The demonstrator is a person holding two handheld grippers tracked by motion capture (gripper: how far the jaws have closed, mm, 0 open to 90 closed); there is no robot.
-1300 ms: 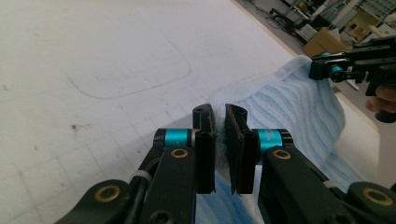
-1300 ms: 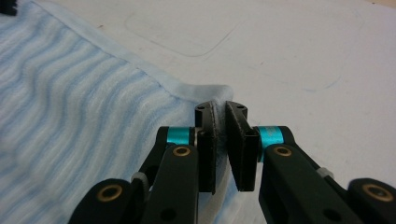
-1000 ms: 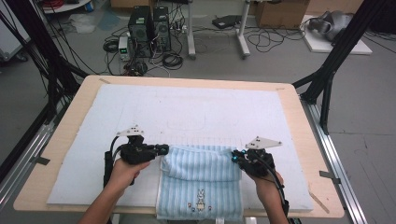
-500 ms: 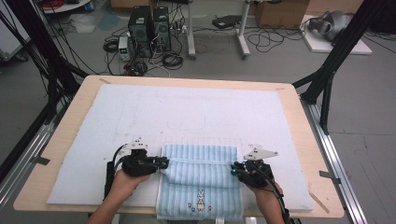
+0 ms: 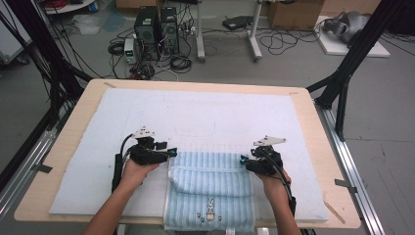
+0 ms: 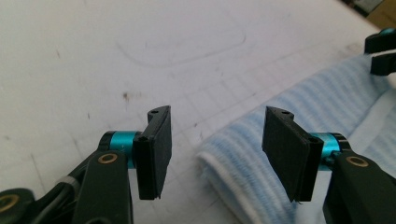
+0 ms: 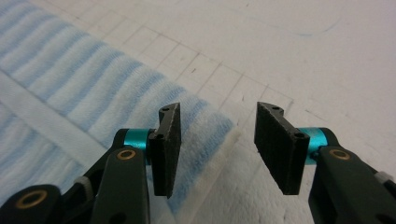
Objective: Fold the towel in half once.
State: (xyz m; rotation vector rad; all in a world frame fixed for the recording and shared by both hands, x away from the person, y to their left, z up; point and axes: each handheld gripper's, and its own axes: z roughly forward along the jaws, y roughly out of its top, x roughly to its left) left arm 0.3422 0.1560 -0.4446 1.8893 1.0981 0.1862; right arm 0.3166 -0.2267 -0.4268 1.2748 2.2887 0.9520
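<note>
A blue-and-white striped towel (image 5: 210, 188) lies folded at the table's front middle, a small rabbit print near its front hem. My left gripper (image 5: 171, 152) sits at the towel's far left corner, and its jaws have just been opening; they stand apart over the corner (image 6: 233, 163) with nothing pressed between the pads. My right gripper (image 5: 243, 162) is at the far right corner, jaws likewise just opened; the towel corner (image 7: 205, 126) lies on the mat below the open pads. In the left gripper view the right gripper's tips (image 6: 382, 51) show at the far edge.
A pale blue mat (image 5: 195, 112) covers the wooden table (image 5: 73, 112), with faint pen outlines on it. Black frame poles stand at both sides. Computers, cables and boxes sit on the floor beyond the far edge.
Both grippers came toward the near edge and lowered the towel's far edge onto itself. Both sets of jaws went from shut on the cloth to open, and the towel now lies folded.
</note>
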